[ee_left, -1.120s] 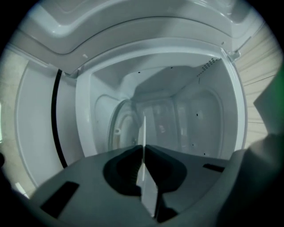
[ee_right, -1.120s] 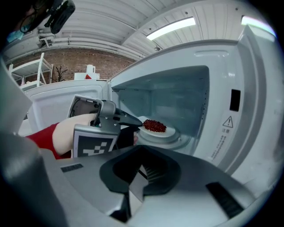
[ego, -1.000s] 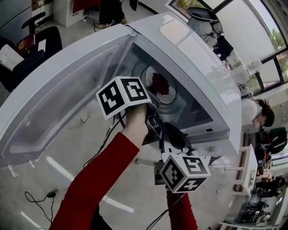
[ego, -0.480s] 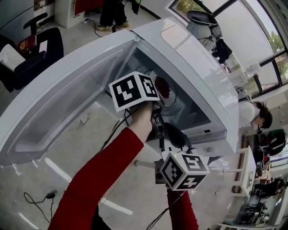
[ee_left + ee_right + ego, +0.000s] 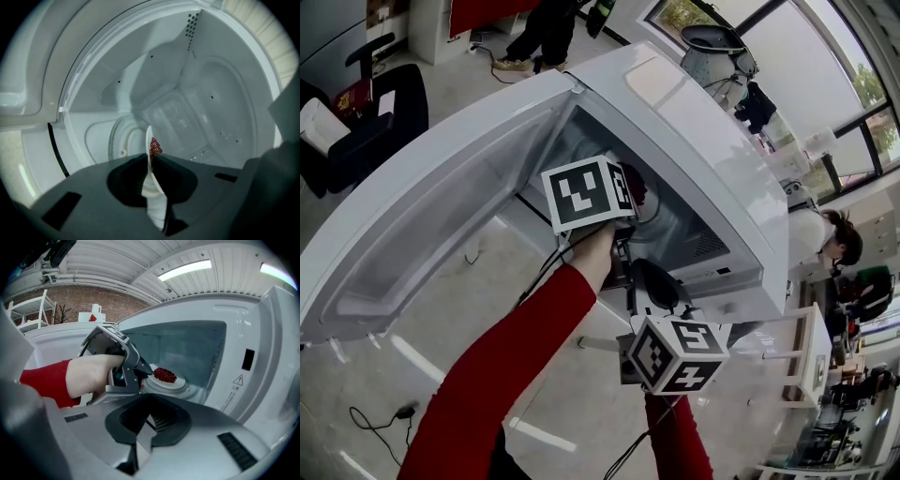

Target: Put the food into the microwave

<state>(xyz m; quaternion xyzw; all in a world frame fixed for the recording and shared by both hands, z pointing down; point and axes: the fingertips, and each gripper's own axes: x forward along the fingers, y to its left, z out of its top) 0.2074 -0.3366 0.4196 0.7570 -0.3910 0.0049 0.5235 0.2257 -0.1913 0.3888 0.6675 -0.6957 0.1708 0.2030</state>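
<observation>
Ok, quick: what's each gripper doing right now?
Left gripper: closed on the rim of the white plate, jaws having just opened slightly.
Right gripper: closed, holding nothing.

warning triangle (image 5: 238, 379) on microwave (image 5: 187, 308) frame, print unreadable

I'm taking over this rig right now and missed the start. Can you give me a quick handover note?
Left claw: inside the open microwave, closed on the rim of the plate. Its jaws have just been opening slightly.
Right claw: shut, empty, outside in front of the opening.
Things: the red food is on the plate, over the turntable. Whether the plate rests on it is unclear.
Done: door open, plate carried in.
Left: release the plate, withdraw the left claw, probably shut the door.
</observation>
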